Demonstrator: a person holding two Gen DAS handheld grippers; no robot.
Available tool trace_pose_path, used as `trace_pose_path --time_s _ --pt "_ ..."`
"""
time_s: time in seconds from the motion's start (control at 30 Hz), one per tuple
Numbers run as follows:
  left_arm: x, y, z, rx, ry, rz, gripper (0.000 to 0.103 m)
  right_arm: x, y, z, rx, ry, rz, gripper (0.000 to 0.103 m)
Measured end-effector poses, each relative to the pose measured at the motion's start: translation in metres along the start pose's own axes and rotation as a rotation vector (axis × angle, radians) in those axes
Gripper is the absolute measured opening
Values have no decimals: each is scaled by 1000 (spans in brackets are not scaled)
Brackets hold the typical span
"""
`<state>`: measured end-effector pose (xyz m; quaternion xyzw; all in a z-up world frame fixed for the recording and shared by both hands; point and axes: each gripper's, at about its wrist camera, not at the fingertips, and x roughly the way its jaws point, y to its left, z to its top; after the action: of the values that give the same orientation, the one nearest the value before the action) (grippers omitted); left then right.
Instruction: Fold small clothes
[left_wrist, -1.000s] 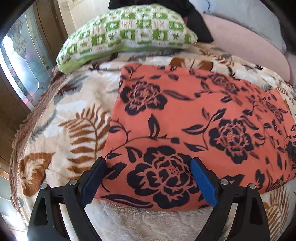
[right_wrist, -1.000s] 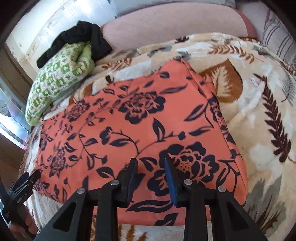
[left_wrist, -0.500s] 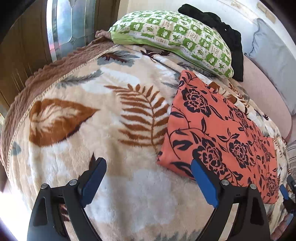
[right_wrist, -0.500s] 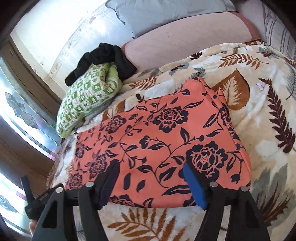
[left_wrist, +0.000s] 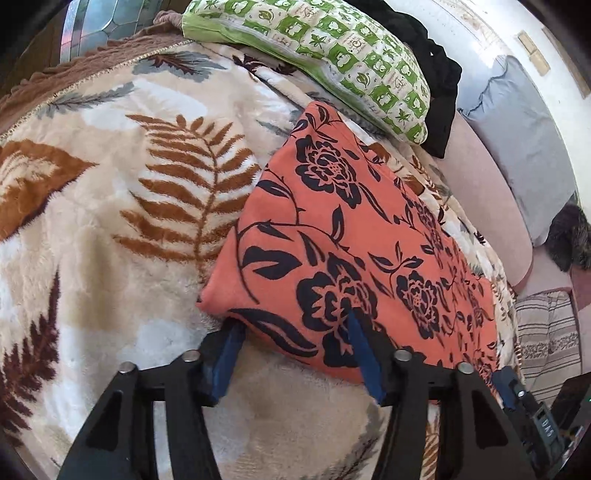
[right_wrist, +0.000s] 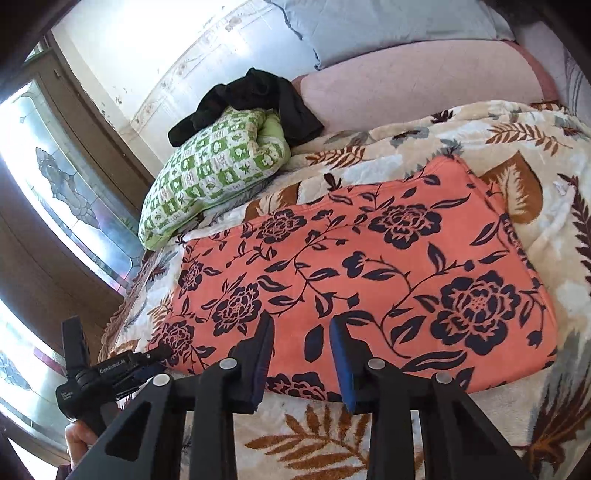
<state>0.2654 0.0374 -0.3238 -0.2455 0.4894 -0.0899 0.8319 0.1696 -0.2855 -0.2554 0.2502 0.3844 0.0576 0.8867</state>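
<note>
In the left wrist view, the left gripper (left_wrist: 295, 343) sits at the bottom centre of the frame with its blue-padded fingers (left_wrist: 224, 363) spread apart, straddling the near corner edge of the folded cloth (left_wrist: 354, 236); one finger tip tucks under the cloth's lower left corner and the other presses against its near edge, without clamping it. The cloth is coral orange with a dark floral print, folded into a flat rectangle that runs from the lower centre toward the upper right of the frame. It lies on a cream blanket (left_wrist: 110, 206) patterned with brown fern leaves, which covers the bed. In the right wrist view, the right gripper (right_wrist: 301, 354) is at the bottom centre, its fingers (right_wrist: 341, 363) also parted with a gap between them, the tips over the near edge of the same cloth (right_wrist: 369, 273), nothing held. At the lower left of that frame the other gripper (right_wrist: 114, 373) reaches the cloth's left corner. Beyond the cloth, in the upper left, a green-and-white checked pillow (right_wrist: 218, 166) rests on the blanket, with a black garment (right_wrist: 255, 99) draped on top of it. A pink cushion (right_wrist: 417, 85) lies along the top of the frame.
</note>
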Motion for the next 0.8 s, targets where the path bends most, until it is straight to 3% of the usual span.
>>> trace_pose_path --time_s 0.07,0.13,0.2,0.23,0.27,0.3,0.43,0.5,0.6,0.63,0.7,0.8 --pt "2 -1 3 -37 -19 -33 81 16 7 -3 -16 30 6 33" --pt "7 -2 6 -51 -47 -29 81 37 11 -9 -27 80 2 33" --pt "12 -4 9 -61 -75 -32 76 70 12 -16 -42 192 -44 34" --pt "15 -6 10 -62 -86 -35 68 73 13 -19 -54 174 -56 34" --pt "18 -7 11 -58 -83 -34 46 70 15 -18 -65 155 -57 34" --pt "23 -9 12 -54 -70 -37 37 70 17 -17 -70 168 -63 35" --pt "26 -16 11 -48 -100 -23 39 66 10 -17 -52 178 -23 35" --pt "29 -16 11 -74 -98 -52 59 65 3 -16 -29 183 5 35" --pt "30 -20 11 -60 -124 -52 61 63 1 -17 -17 188 29 35" --pt "30 -22 11 -49 -131 -43 58 64 0 -17 -15 189 33 35" --pt "30 -23 12 -32 -149 -19 32 63 0 -17 -13 190 42 35" --pt "27 -22 14 -38 -167 -45 27 53 0 -14 -28 178 55 34"
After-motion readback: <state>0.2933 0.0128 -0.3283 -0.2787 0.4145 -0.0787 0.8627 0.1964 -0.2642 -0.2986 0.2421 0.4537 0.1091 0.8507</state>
